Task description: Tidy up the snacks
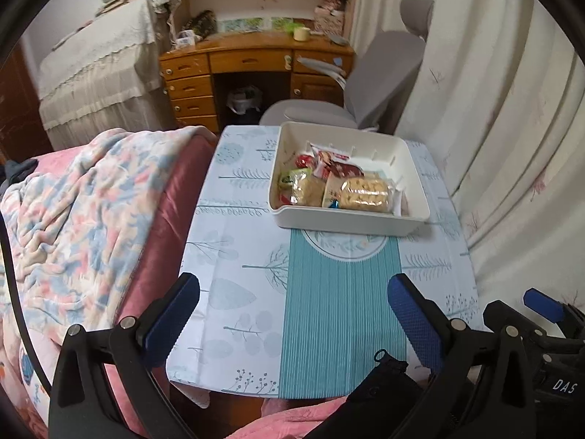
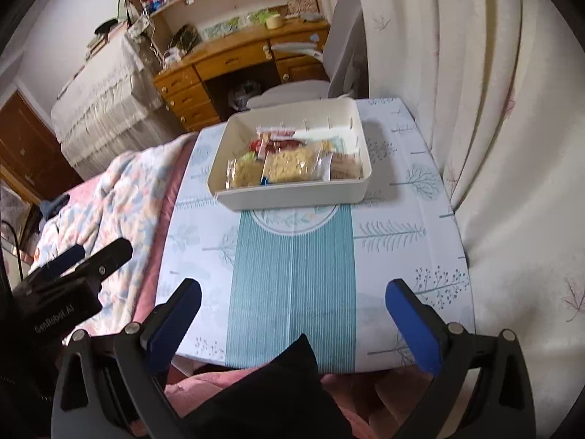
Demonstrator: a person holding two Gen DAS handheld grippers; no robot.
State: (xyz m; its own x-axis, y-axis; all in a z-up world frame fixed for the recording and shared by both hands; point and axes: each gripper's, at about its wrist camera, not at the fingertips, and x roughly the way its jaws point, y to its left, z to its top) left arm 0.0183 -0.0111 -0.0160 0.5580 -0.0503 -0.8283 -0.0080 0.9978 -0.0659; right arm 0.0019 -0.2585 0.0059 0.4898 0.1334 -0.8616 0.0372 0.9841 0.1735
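A white bin (image 1: 343,225) (image 2: 292,197) stands on the far half of a small table covered by a pale blue tree-print cloth (image 1: 237,256) (image 2: 402,248). Inside lie several wrapped snacks: a large clear pack of pale biscuits (image 1: 365,194) (image 2: 289,164), a smaller biscuit pack (image 1: 307,190) (image 2: 245,172), and red and green wrappers (image 1: 329,162) (image 2: 267,144) behind them. My left gripper (image 1: 292,311) is open and empty above the table's near end. My right gripper (image 2: 292,311) is open and empty too. The right gripper shows at the left wrist view's right edge (image 1: 541,307).
A bed with a pink and blue floral blanket (image 1: 73,201) (image 2: 109,190) borders the table's left side. Cream curtains (image 1: 512,128) (image 2: 493,91) hang close on the right. A grey chair (image 1: 384,73) and a wooden desk (image 1: 226,69) stand beyond. Dark fabric (image 2: 278,391) lies at the near edge.
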